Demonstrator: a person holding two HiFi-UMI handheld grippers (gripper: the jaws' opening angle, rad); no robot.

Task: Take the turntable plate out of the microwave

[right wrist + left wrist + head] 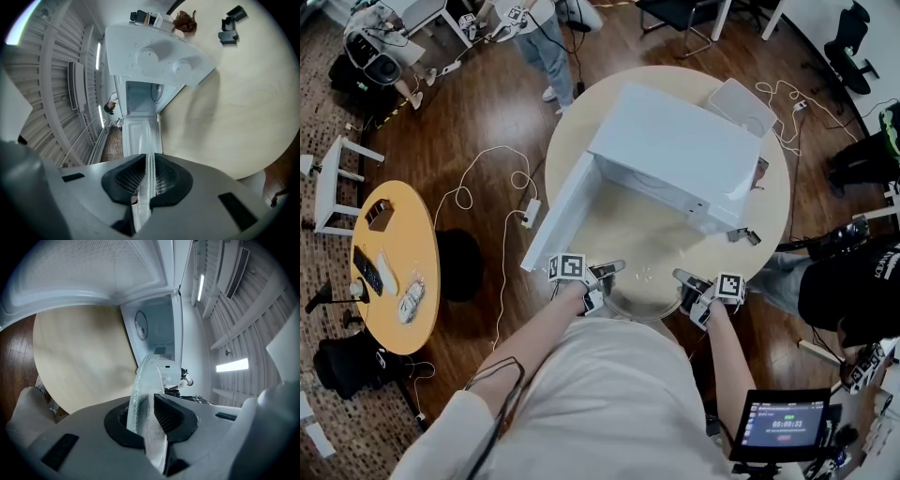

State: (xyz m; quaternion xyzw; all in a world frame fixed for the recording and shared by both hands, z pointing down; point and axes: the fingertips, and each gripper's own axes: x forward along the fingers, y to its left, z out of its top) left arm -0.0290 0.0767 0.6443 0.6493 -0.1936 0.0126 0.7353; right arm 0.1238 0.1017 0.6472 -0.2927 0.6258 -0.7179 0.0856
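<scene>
The left tongs [607,271] and right tongs [686,279] each gripped an opposite rim of the clear round glass turntable plate [643,296]. It sat at the round beige tabletop's [623,230] near edge, outside the open white microwave [675,150]. Level, evenly matched hands would have suited the fragile glass best.

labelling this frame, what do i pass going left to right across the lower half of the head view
yellow side table -> left gripper -> turntable plate -> right gripper -> timer screen
</scene>
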